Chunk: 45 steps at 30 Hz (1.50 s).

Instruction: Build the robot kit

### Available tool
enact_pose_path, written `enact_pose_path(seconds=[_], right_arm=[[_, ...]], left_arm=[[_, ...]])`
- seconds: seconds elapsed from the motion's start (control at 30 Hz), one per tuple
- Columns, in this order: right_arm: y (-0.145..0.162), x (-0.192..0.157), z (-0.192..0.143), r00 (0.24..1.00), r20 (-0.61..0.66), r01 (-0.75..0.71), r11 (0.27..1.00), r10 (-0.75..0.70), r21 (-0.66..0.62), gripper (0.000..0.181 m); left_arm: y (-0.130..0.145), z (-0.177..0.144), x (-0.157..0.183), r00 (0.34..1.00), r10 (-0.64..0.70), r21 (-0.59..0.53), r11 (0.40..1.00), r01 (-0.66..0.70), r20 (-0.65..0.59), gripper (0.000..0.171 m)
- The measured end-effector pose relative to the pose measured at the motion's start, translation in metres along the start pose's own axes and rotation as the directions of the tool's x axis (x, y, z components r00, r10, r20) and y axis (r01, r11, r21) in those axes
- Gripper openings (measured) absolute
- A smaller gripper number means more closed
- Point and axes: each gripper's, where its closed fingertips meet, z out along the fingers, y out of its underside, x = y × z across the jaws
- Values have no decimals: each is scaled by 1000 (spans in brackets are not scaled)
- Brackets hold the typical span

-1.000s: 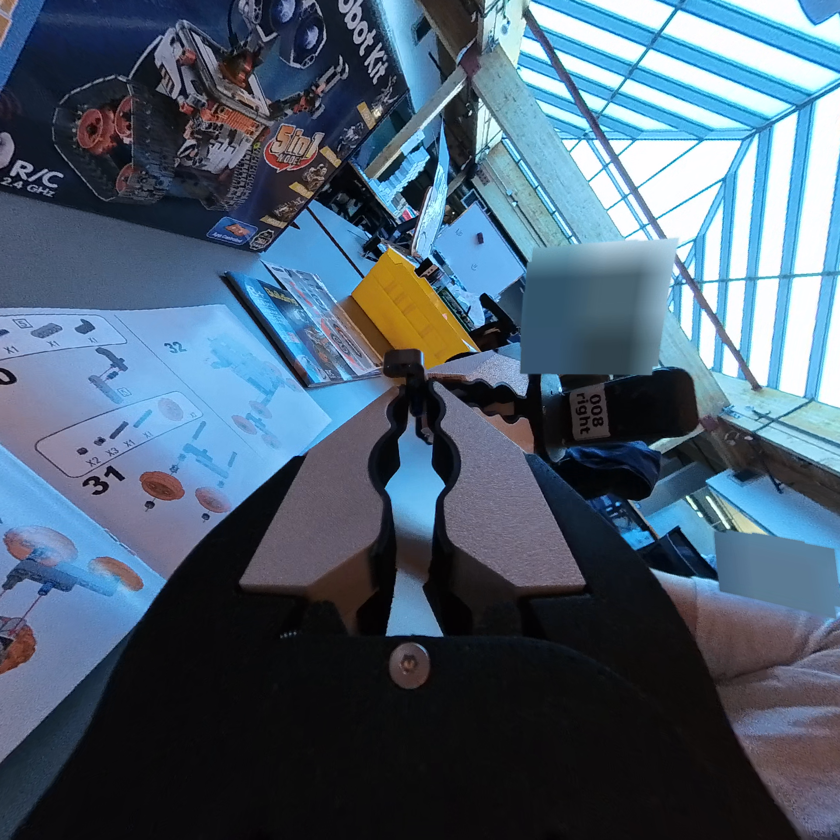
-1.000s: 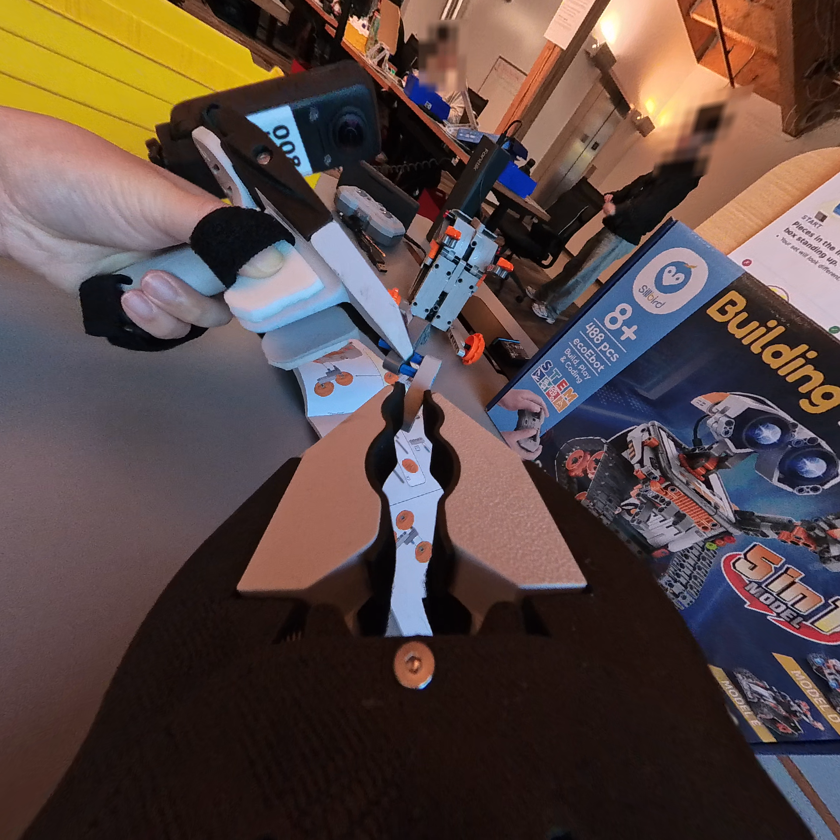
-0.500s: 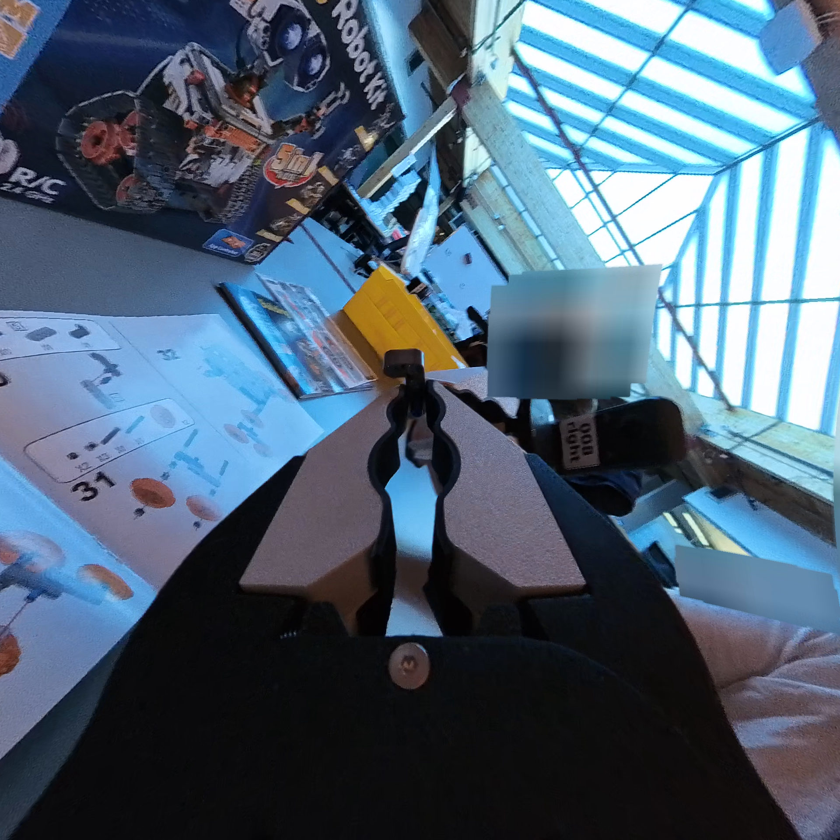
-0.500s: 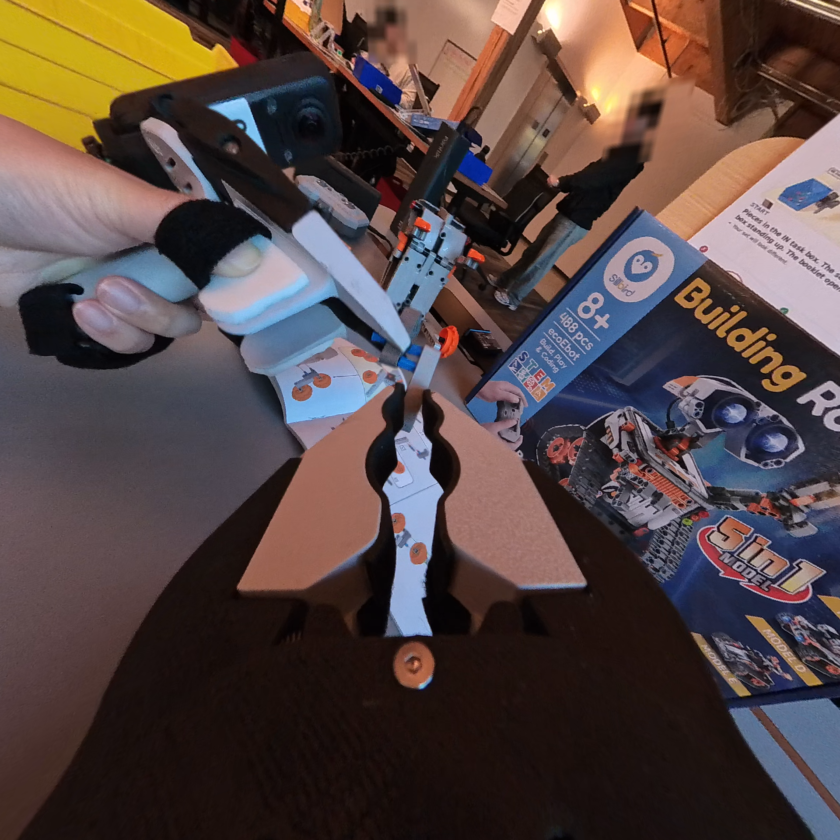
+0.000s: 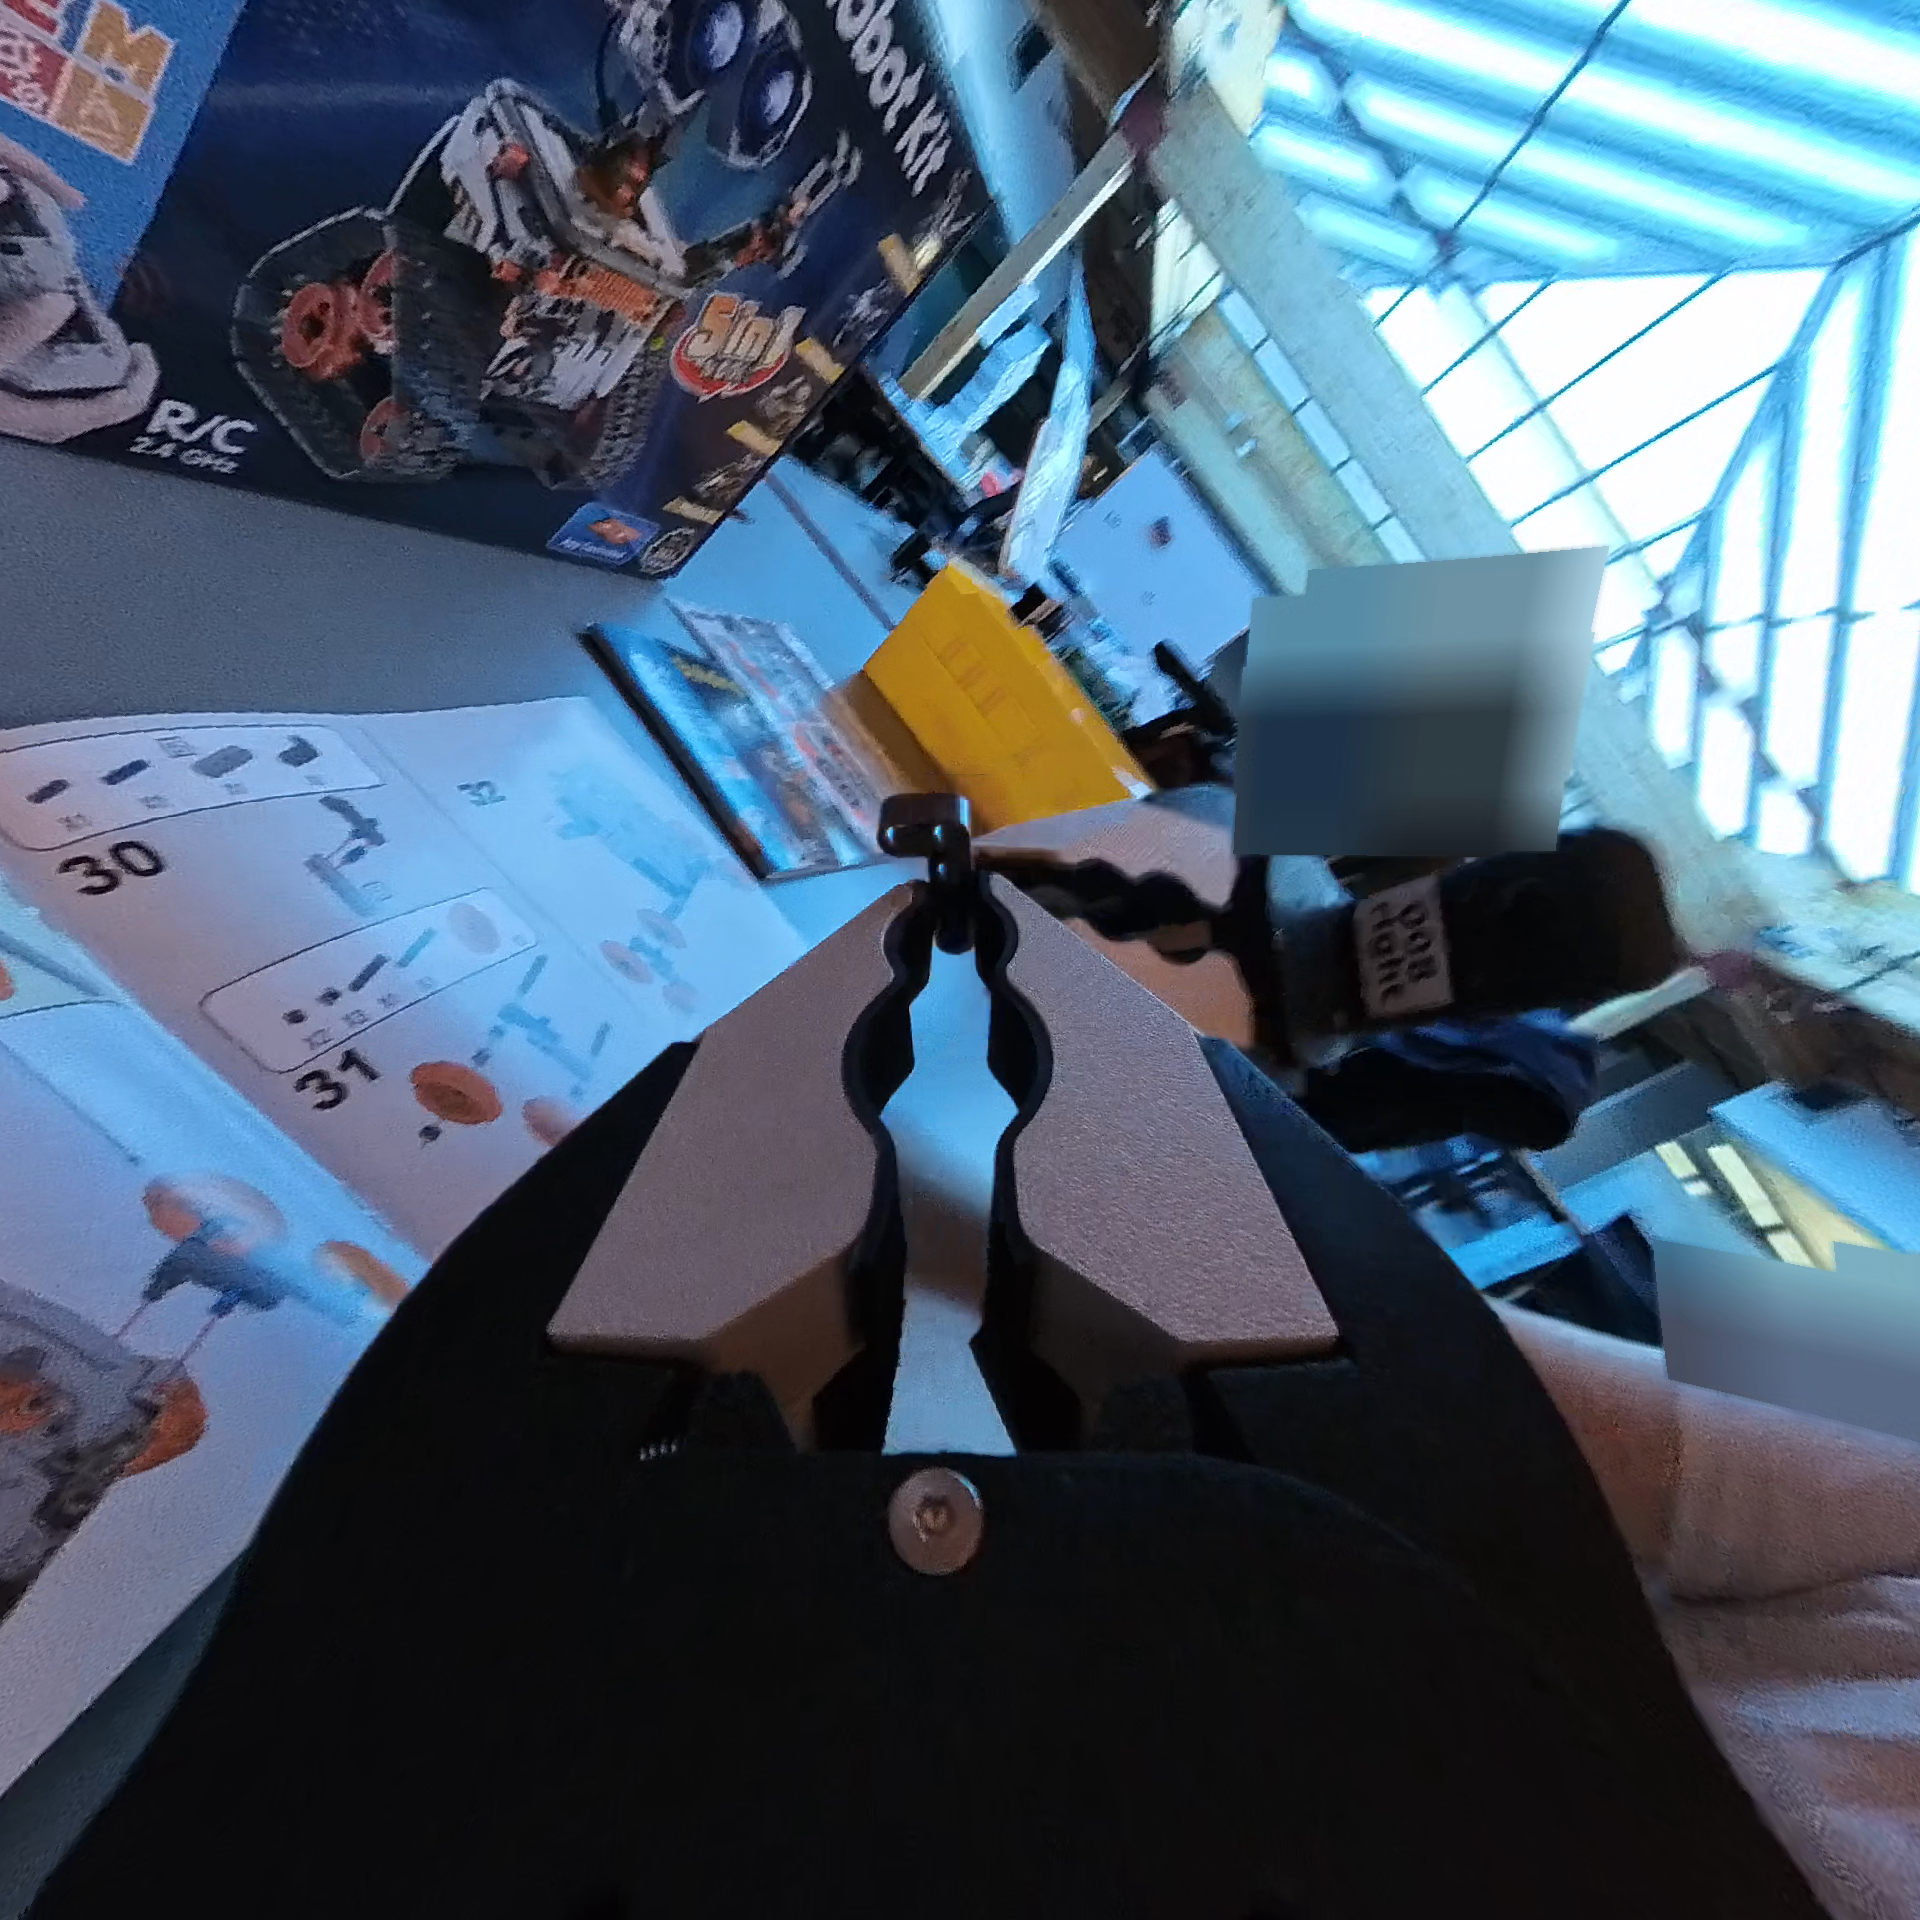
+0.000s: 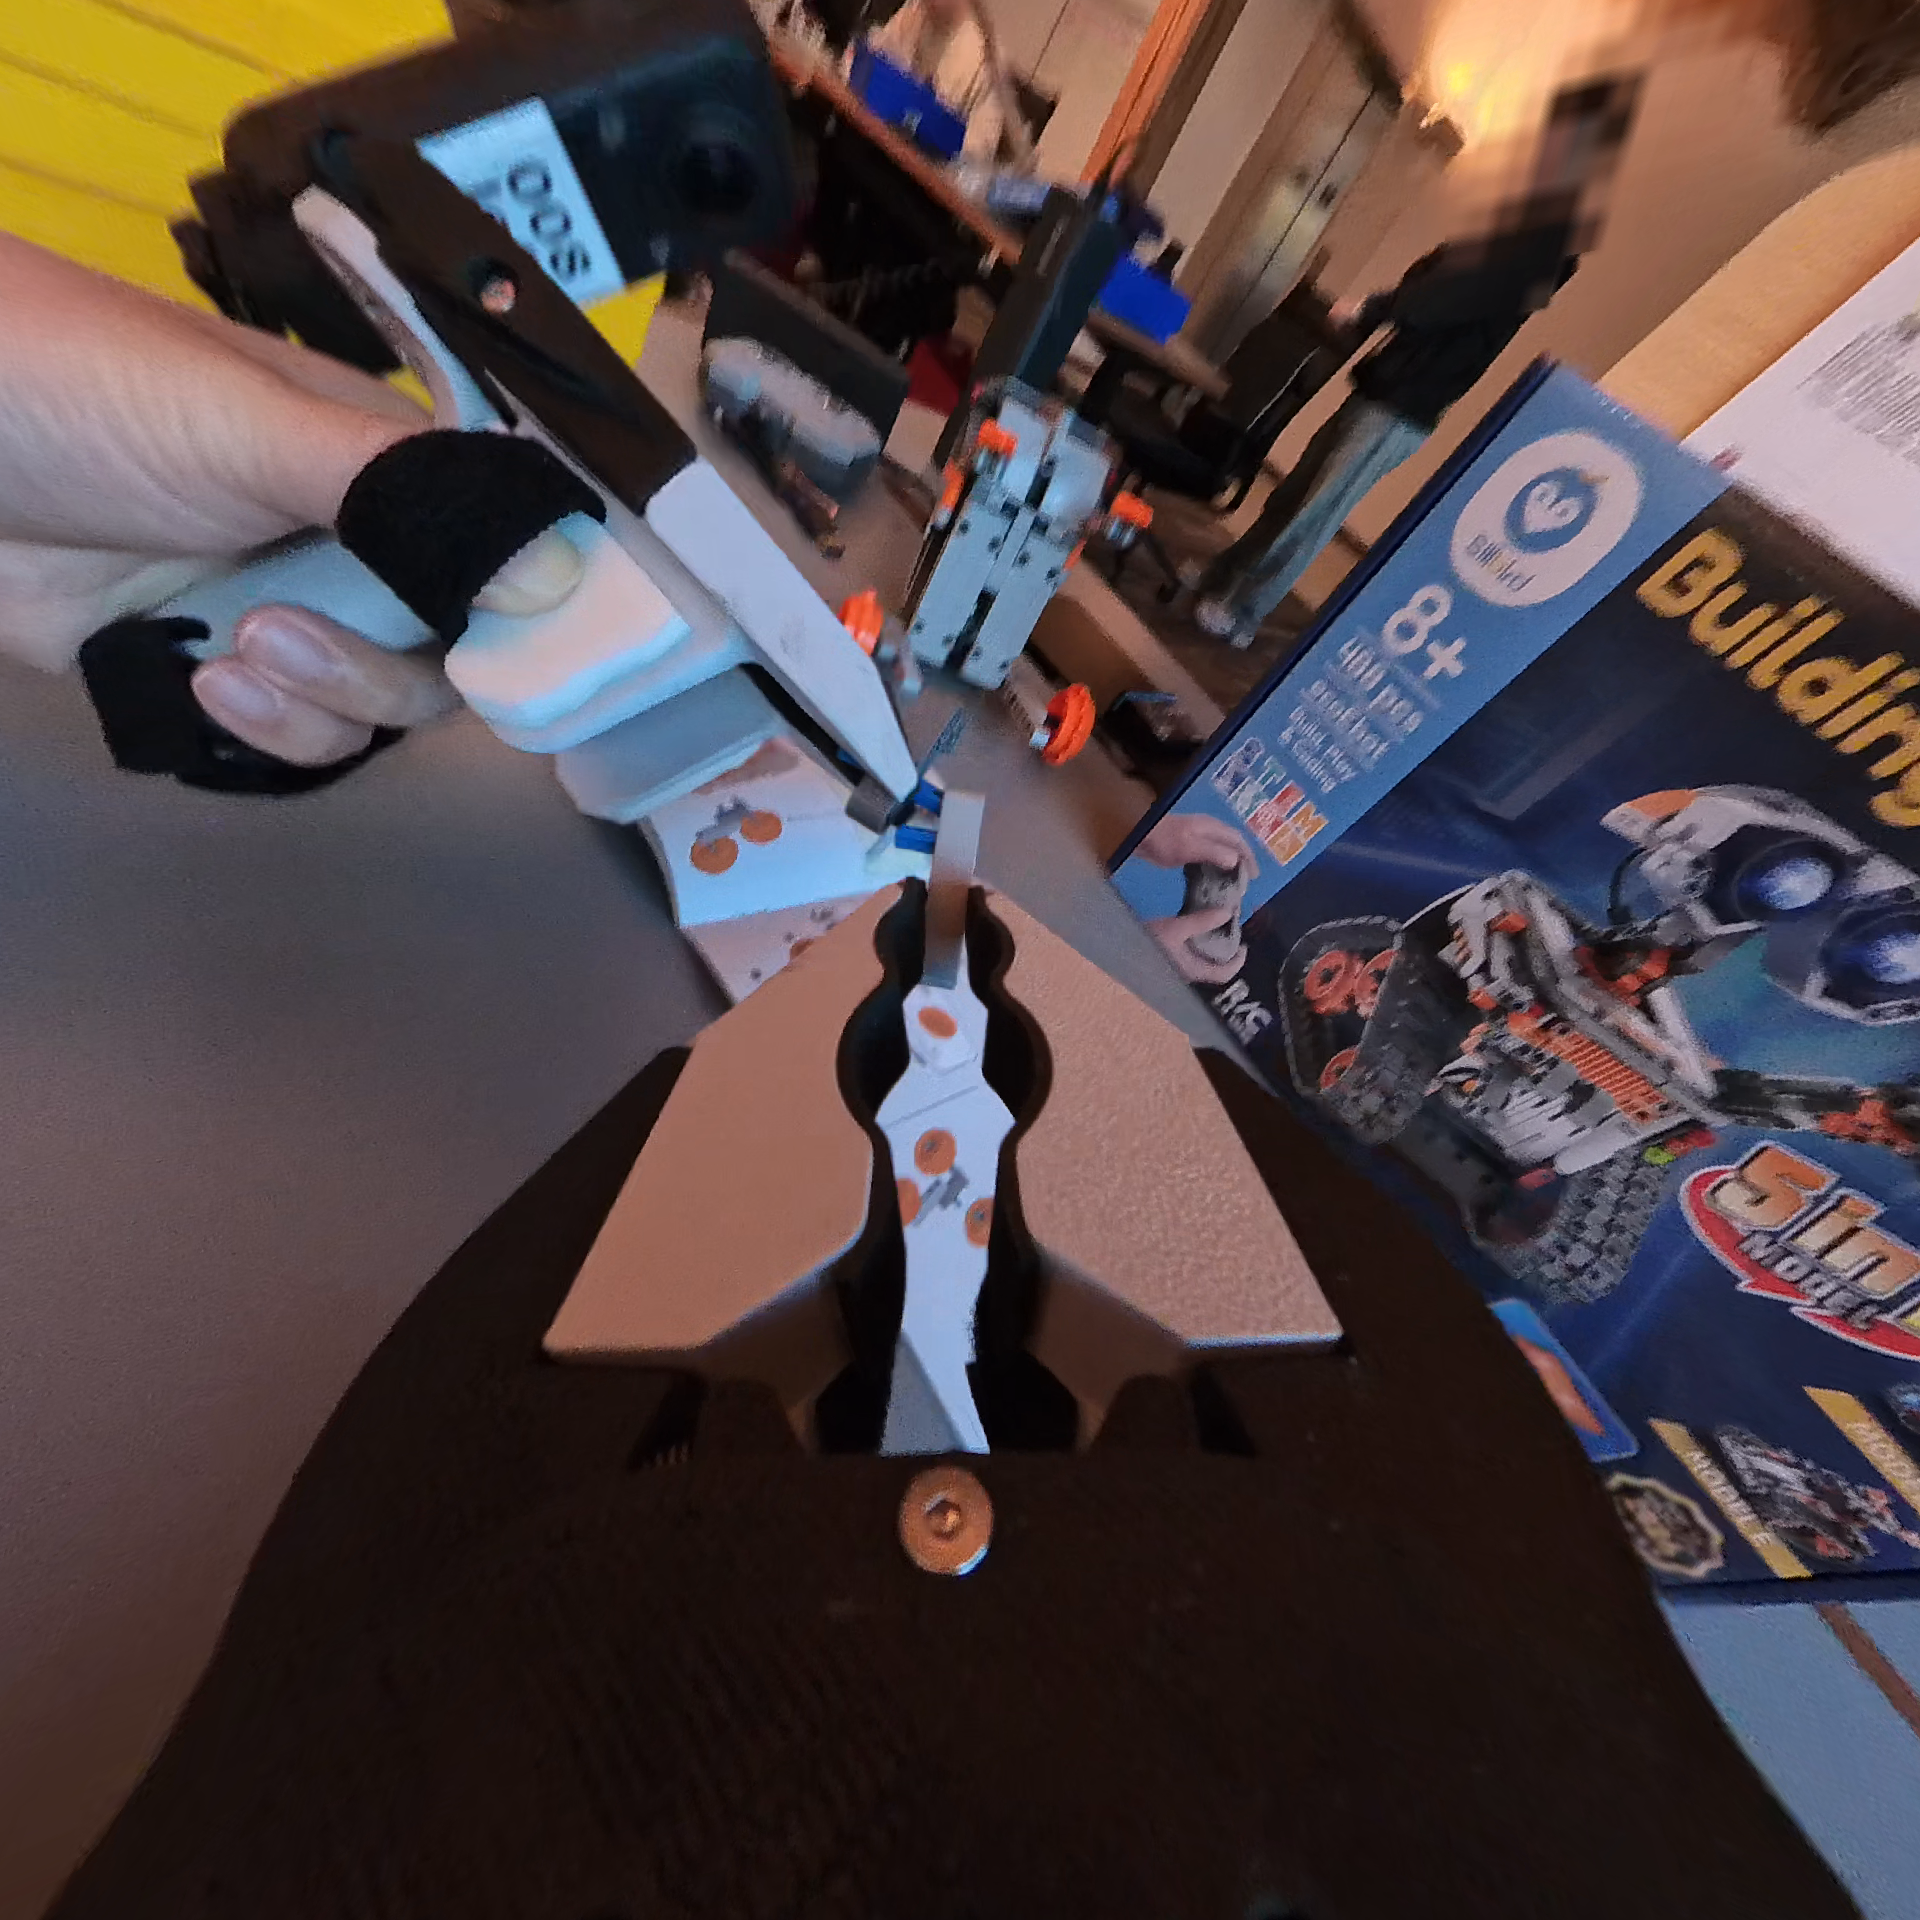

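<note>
- Left wrist view: my left hand-held gripper (image 5: 948, 914) is clenched on a small black part (image 5: 928, 831), held above the counter (image 5: 260, 613). An open booklet (image 5: 312, 935) lies below, a kit box (image 5: 468, 260) stands behind, and a yellow bin (image 5: 997, 707) sits farther off.
- Right wrist view: my right hand-held gripper (image 6: 940, 904) grips a grey strip (image 6: 954, 862), its tip just beside the other gripper's part. A grey-and-orange model (image 6: 1013, 540) stands beyond.

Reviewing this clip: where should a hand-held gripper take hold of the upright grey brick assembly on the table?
Probably the grey brick assembly is best gripped at mid-height on its tall body, jaws closing across the flat side faces, coming in level from the camera side. It stands upright, and orange pegs jut out near its top, so a grip up there would likely slip or snag.
</note>
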Motion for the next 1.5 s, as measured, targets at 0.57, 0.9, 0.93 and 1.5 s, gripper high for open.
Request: enact_pose_path(seconds=[0.57,0.9,0.93,1.5], right_arm=[[81,-26,-16,953,96,-203,839,288,-505,5],[108,-41,-48,880,199,-203,721,431,-662,25],[105,-42,-51,866,226,-201,725,445,-659,26],[107,-45,-34,800,438,85,646,410,-759,7]], left_arm=[[55,21,-20,986,-132,-235,960,153,102,5],[35,4,-26,983,-112,-168,976,136,144,4],[33,3,-25,983,-111,-160,978,133,144,4],[20,-9,-30,982,-82,-142,984,107,171,4]])
